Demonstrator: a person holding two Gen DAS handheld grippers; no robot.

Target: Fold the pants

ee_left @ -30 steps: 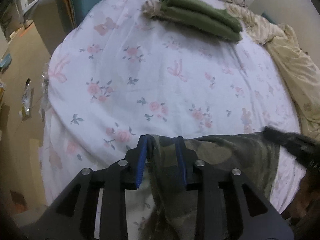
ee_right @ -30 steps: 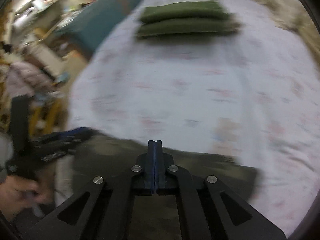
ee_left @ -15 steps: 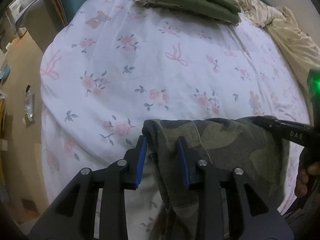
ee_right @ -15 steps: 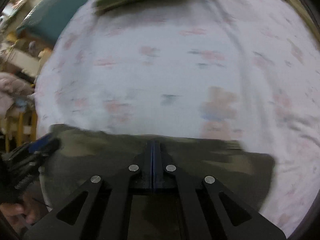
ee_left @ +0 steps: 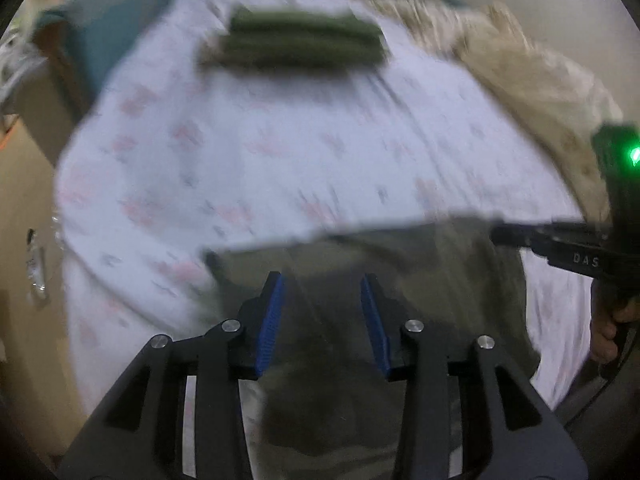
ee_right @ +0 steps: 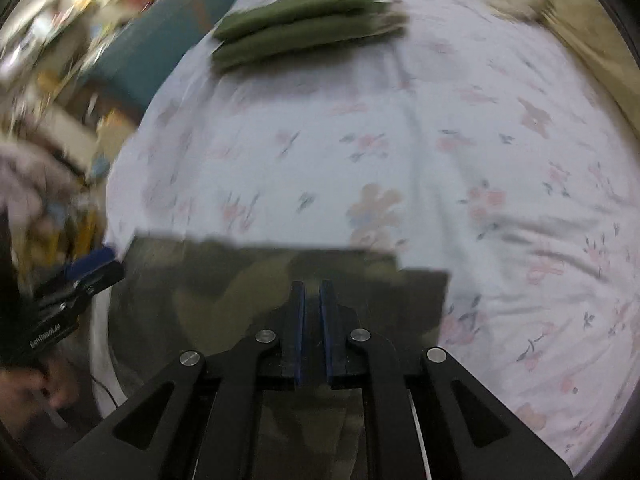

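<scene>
Camo pants (ee_left: 420, 272) lie on the near edge of the bed (ee_left: 280, 140), on the floral sheet, long axis running 9-to-3 across both wrist views, far folded edge straight. Both frames motion-blurred.

Left gripper (ee_left: 322, 312): jaws part-open, fabric sits between the blue pads but pads not pressing on it, so nothing clamped. It's over the pants' left end; cloth spreads from it toward 3 o'clock.

Right gripper (ee_right: 312, 320): jaws have just been opening, a thin slit now between the pads; camo cloth lies under and past them, and whether any is pinched in the gap can't be told. Reads as a release. It sits right of the pants' middle, with cloth running out to 9 o'clock and a short bit toward 3. In the left view the right gripper shows at 3 o'clock, at the pants' right end.

Key relation: pants lie directly below both grippers, one at each end of the long axis, neither nearer than the other. Next fold likely goes end-to-end along that axis or toward 12 o'clock; can't tell which.

Folded green garments (ee_right: 304, 20) stacked at 12 o'clock, well apart from the pants. Beige blanket (ee_left: 540, 80) at 2 o'clock.
</scene>
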